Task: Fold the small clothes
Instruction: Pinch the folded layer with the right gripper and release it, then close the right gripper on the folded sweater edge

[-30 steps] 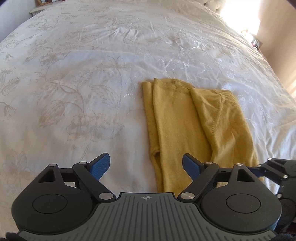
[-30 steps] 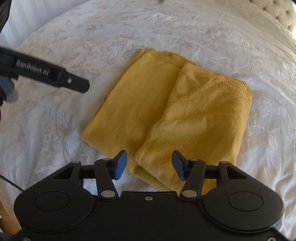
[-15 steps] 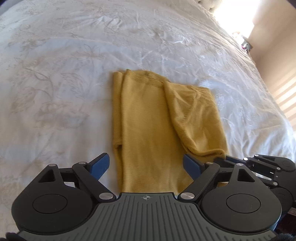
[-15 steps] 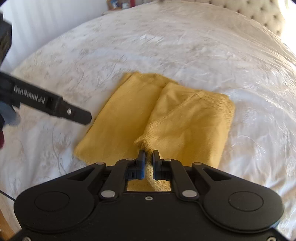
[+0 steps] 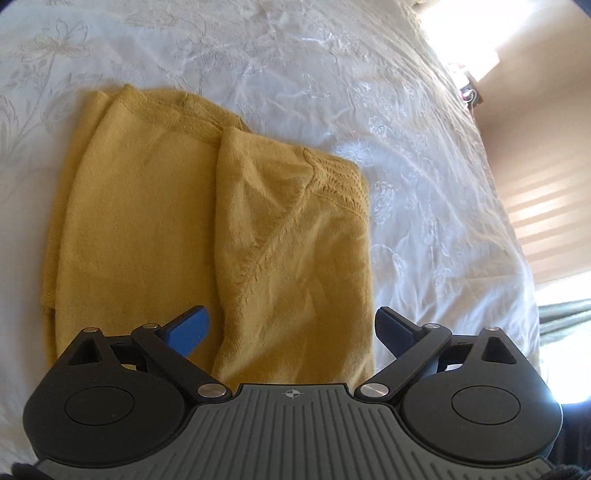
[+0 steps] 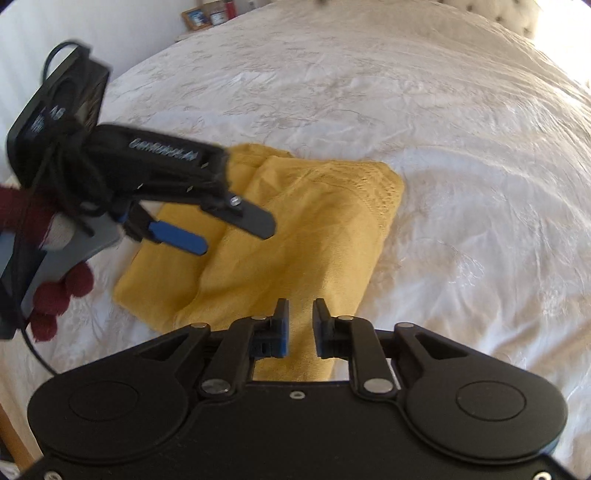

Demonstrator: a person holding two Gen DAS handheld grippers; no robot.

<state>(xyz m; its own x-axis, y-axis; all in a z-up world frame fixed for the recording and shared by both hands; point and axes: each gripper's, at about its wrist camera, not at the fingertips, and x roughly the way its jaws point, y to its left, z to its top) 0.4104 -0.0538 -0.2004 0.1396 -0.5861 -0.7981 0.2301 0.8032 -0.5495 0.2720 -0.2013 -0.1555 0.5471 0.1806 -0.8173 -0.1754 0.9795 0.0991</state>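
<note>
A home bedroom: a white embroidered bedspread [image 6: 406, 122], tufted headboard [image 6: 517, 18] and framed photos [image 6: 195, 18].

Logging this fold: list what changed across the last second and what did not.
The right gripper closed on the near edge of the yellow garment half a second ago; its jaws now stand slightly apart with the fabric between them, grip unclear. The left gripper, wide open throughout, moved in over the garment's right panel. The garment stays folded lengthwise on the white bedspread.
</note>
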